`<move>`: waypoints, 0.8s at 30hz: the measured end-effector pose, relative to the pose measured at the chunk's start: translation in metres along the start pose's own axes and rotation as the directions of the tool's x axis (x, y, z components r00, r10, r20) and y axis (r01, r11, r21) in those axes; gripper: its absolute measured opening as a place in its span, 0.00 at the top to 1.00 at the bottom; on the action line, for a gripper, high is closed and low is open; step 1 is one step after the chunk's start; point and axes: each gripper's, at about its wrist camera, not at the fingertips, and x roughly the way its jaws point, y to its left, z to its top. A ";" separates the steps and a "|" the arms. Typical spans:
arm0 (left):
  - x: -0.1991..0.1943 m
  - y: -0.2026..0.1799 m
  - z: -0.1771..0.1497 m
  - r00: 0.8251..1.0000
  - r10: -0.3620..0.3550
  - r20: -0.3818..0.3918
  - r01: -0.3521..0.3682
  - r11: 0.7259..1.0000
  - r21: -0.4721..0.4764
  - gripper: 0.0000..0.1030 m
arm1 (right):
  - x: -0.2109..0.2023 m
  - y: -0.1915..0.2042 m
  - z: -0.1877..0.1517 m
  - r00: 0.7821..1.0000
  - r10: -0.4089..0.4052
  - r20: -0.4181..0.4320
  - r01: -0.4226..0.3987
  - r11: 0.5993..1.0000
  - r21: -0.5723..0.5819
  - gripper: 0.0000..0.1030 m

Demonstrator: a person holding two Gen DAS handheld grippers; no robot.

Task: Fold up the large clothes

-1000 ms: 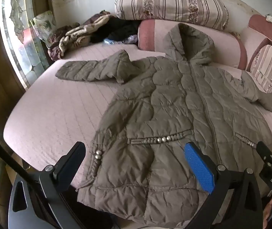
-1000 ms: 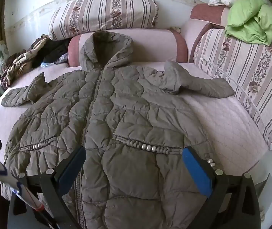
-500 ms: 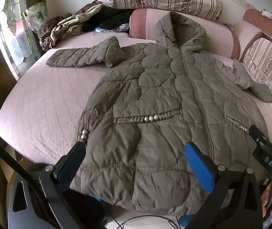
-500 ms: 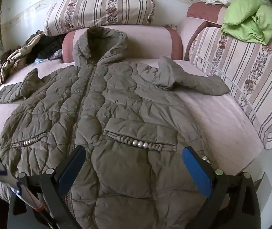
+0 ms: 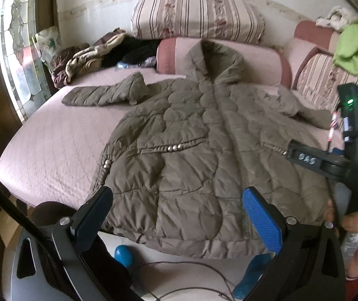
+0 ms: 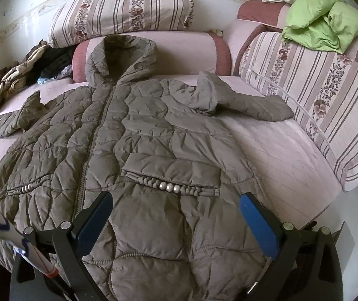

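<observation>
Jaws of my left gripper (image 5: 177,212) and right gripper (image 6: 176,213) spread, empty; quilted coat (image 6: 138,150) ahead: slippery hem may slide off bed (image 5: 53,155).

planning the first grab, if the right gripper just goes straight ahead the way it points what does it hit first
Most likely the quilted coat: the right gripper is open and points over its lower front, near the beaded pocket. Nothing shows between them, though the depth is hard to judge.
</observation>
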 end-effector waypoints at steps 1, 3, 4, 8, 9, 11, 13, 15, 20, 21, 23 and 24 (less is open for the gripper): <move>-0.002 0.000 0.000 1.000 -0.004 0.007 0.004 1.000 -0.006 0.00 | 0.000 0.000 0.000 1.000 -0.001 0.001 0.001 1.000 0.001 0.00; -0.003 0.003 -0.001 1.000 -0.004 0.005 0.004 1.000 -0.026 0.00 | -0.001 -0.001 0.000 1.000 -0.004 0.002 0.004 1.000 0.004 0.00; -0.001 0.005 -0.002 1.000 -0.011 -0.006 0.011 0.999 -0.036 0.00 | -0.002 -0.002 0.000 1.000 -0.005 0.002 0.005 1.000 0.005 0.00; 0.004 0.005 -0.006 0.998 -0.033 -0.047 0.031 0.998 -0.049 0.00 | -0.004 -0.003 0.000 1.000 -0.007 0.005 0.007 1.000 0.007 0.00; 0.003 0.004 -0.006 0.998 -0.041 -0.048 0.039 0.998 -0.048 0.00 | -0.005 -0.003 0.000 1.000 -0.007 0.006 0.007 1.000 0.007 0.00; -0.002 0.004 -0.006 0.999 -0.035 -0.033 0.034 0.999 -0.043 0.00 | -0.008 -0.003 0.000 1.000 -0.006 0.009 0.006 1.000 0.006 0.00; -0.008 0.005 -0.003 1.000 -0.021 -0.013 0.020 0.999 -0.041 0.00 | -0.011 -0.002 0.001 1.000 -0.006 0.014 0.006 1.000 0.003 0.00; -0.012 0.007 0.002 1.000 -0.013 0.000 0.013 0.999 -0.049 0.00 | -0.017 -0.002 0.001 1.000 -0.006 0.025 0.006 1.000 0.002 0.00; -0.029 0.021 0.017 0.996 0.070 0.049 -0.067 0.996 -0.067 0.00 | -0.032 -0.005 0.004 0.998 -0.003 0.060 0.002 1.000 0.015 0.00; -0.035 0.024 0.021 0.994 0.087 0.066 -0.083 0.994 -0.069 0.00 | -0.037 -0.007 0.004 0.998 -0.001 0.069 0.000 1.000 0.020 0.00; -0.046 0.029 0.027 0.984 0.139 0.107 -0.132 0.988 -0.075 0.00 | -0.045 -0.009 0.005 0.997 0.003 0.083 -0.005 1.000 0.025 0.00; -0.052 0.031 0.031 0.978 0.168 0.127 -0.159 0.984 -0.077 0.00 | -0.049 -0.009 0.005 0.996 0.003 0.091 -0.005 1.000 0.026 0.00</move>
